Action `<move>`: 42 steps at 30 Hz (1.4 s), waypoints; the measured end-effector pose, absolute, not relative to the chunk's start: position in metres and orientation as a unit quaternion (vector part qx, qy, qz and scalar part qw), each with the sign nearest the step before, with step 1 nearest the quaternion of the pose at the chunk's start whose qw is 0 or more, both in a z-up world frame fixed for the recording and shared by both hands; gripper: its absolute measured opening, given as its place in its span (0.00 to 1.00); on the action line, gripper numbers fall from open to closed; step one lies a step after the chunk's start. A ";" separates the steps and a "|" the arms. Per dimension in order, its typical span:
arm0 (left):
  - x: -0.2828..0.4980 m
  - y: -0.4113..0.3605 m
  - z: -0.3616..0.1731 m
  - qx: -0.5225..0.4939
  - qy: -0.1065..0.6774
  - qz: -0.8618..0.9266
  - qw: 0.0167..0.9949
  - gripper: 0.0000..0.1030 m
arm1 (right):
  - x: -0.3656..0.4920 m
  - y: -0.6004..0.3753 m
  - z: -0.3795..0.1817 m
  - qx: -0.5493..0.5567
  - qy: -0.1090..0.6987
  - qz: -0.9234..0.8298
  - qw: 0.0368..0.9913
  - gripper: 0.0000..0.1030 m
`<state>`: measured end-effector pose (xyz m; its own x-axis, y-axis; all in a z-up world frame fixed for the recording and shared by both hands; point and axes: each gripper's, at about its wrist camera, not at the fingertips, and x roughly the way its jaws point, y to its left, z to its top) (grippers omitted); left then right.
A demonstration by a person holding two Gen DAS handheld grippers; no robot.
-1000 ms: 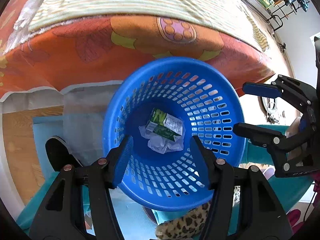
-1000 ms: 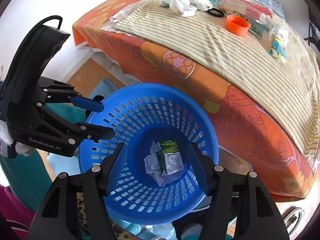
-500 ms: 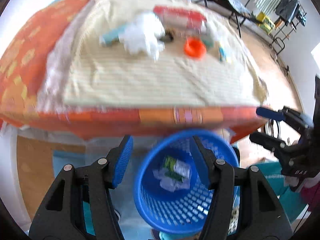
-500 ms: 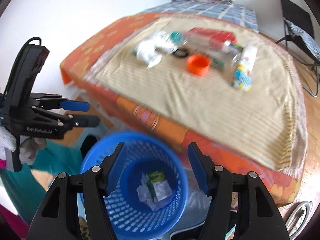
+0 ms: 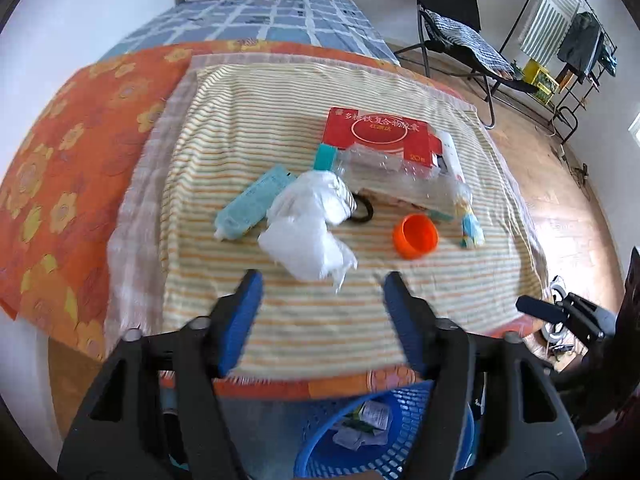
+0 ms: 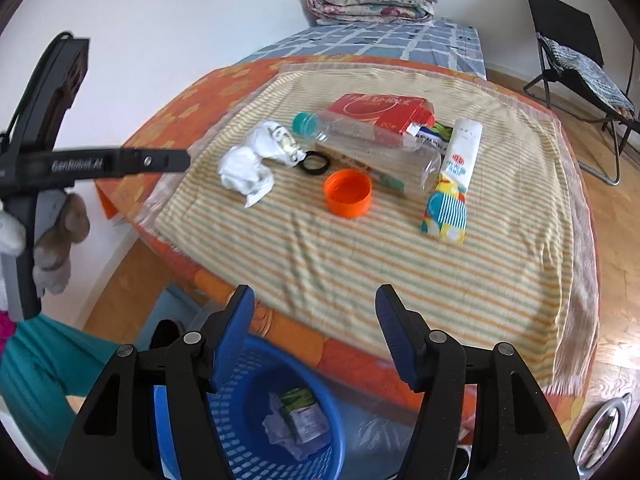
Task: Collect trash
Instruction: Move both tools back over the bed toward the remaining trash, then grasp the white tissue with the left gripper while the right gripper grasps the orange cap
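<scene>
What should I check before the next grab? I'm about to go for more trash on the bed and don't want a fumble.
1. Left gripper empty: ok. Its jaws have just been opening, with nothing between them.
2. Right gripper empty: ok, jaws apart.
3. Nearest piece free to take: ok. The crumpled tissue lies in front of the left gripper with nothing on top of it.
4. Orange cap free: ok, lying apart from the tissue.
5. Bottle free: not ok, it leans against the red box.
6. Bin has room: ok, only a few scraps at the bottom.
</scene>
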<state>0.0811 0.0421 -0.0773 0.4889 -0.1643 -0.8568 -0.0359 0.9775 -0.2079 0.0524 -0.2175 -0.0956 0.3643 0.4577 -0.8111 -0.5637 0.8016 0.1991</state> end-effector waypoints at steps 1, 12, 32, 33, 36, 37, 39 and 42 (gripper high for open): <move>0.086 0.042 -0.080 -0.099 0.508 -0.040 0.855 0.73 | 0.057 -0.215 -0.097 -0.057 0.473 0.310 0.823 0.61; 0.142 0.051 -0.110 -0.109 0.539 -0.019 0.835 0.73 | 0.103 -0.185 -0.114 -0.058 0.487 0.297 0.819 0.61; 0.168 0.048 -0.142 -0.112 0.573 -0.029 0.812 0.56 | 0.148 -0.157 -0.152 -0.065 0.516 0.277 0.808 0.61; 0.168 0.048 -0.142 -0.110 0.571 -0.028 0.813 0.54 | 0.149 -0.155 -0.152 -0.066 0.516 0.276 0.808 0.61; 0.167 0.048 -0.141 -0.107 0.569 -0.027 0.815 0.49 | 0.154 -0.151 -0.155 -0.065 0.518 0.273 0.808 0.61; 0.167 0.050 -0.140 -0.107 0.568 -0.027 0.816 0.48 | 0.156 -0.149 -0.156 -0.064 0.518 0.271 0.809 0.61; 0.165 0.053 -0.138 -0.111 0.564 -0.025 0.818 0.47 | 0.157 -0.146 -0.157 -0.062 0.520 0.270 0.808 0.60; 0.161 0.060 -0.132 -0.122 0.555 -0.023 0.823 0.47 | 0.155 -0.145 -0.156 -0.056 0.517 0.278 0.808 0.51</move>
<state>0.1614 0.0601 -0.1321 0.3829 -0.1738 -0.9073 -0.0970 0.9692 -0.2266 0.1552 -0.1448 -0.1559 0.3105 0.3902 -0.8668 -0.5065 0.8395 0.1965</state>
